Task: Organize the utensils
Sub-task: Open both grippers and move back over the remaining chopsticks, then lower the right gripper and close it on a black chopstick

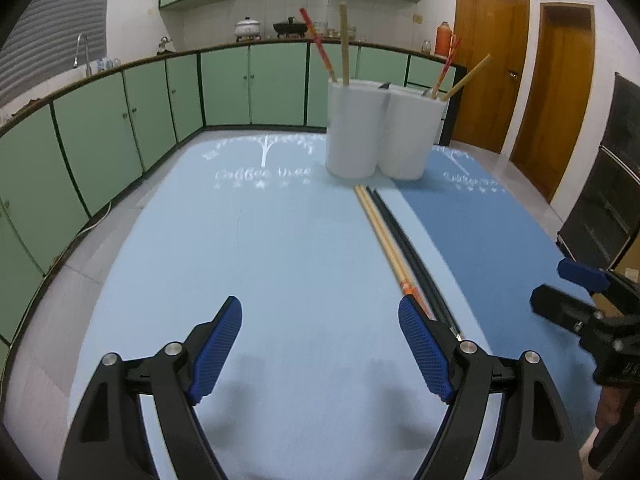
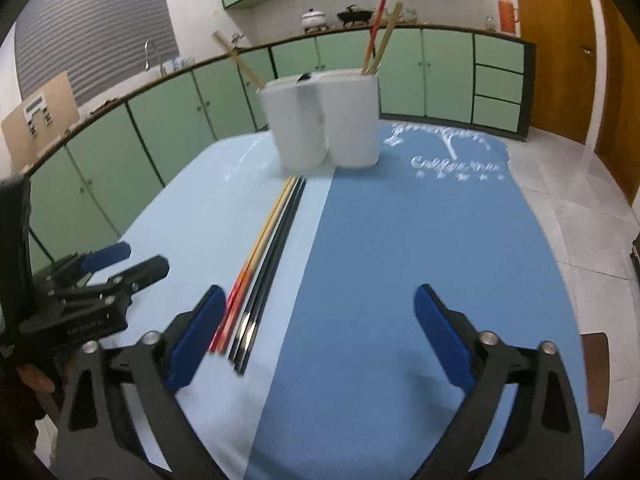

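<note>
Two white holders (image 1: 380, 132) (image 2: 324, 120) stand side by side at the far middle of the table, each with chopsticks sticking out. Wooden chopsticks with orange-red ends (image 1: 384, 236) (image 2: 260, 248) and black chopsticks (image 1: 408, 248) (image 2: 276, 252) lie side by side on the mats, running from the holders toward me. My left gripper (image 1: 320, 344) is open and empty, its right finger beside the chopsticks' near ends. My right gripper (image 2: 320, 336) is open and empty, its left finger beside those near ends. Each gripper shows at the edge of the other's view (image 1: 576, 292) (image 2: 112, 268).
A light blue mat (image 1: 240, 260) and a darker blue mat (image 2: 420, 240) cover the table. Green cabinets (image 1: 160, 112) with a counter line the far wall and left side. Wooden doors (image 1: 520, 72) are at the right. A black shelf unit (image 1: 612, 184) stands by the table's right.
</note>
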Demonstrator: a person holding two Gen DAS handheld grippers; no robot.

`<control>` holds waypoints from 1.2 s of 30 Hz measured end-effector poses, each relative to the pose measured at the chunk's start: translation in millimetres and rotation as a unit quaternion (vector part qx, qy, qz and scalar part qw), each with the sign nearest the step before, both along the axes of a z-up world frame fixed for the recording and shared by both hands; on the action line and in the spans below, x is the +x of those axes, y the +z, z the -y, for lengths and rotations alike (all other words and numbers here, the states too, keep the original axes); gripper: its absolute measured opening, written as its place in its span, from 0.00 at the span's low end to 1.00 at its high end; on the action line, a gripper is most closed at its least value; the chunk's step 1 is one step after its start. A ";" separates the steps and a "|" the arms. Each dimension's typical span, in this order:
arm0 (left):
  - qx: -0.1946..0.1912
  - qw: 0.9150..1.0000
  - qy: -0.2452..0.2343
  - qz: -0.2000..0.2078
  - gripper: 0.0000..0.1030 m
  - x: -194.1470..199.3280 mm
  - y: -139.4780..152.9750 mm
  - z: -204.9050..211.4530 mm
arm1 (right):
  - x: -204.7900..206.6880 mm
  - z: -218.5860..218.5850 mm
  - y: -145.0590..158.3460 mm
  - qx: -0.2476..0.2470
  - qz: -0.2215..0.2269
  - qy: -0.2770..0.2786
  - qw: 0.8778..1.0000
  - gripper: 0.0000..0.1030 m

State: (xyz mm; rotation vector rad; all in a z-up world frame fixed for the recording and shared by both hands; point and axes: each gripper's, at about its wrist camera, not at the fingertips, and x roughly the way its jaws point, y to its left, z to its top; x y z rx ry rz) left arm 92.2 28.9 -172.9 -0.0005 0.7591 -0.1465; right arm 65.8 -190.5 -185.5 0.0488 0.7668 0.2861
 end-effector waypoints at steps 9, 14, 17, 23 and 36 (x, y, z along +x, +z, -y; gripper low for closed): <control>0.003 1.000 0.017 -0.007 0.77 -10.9 -11.7 -11.3 | -15.2 -20.6 -19.1 -0.004 -0.010 -0.005 1.000 0.66; 0.005 1.000 0.024 -0.003 0.77 -17.9 -10.8 -20.1 | -16.8 -29.6 -27.0 -0.014 -0.012 -0.009 1.000 0.56; 0.008 1.000 0.027 0.000 0.77 -21.2 -10.5 -25.3 | -16.8 -34.8 -30.2 -0.018 -0.021 0.001 1.000 0.48; 0.003 0.999 0.034 0.002 0.77 -21.5 -10.5 -30.7 | -20.7 -43.4 -34.1 -0.036 -0.027 0.022 0.999 0.39; -0.007 0.999 0.033 0.005 0.77 -23.3 -10.9 -30.7 | -22.3 -32.0 -31.3 -0.058 -0.022 -0.004 0.998 0.35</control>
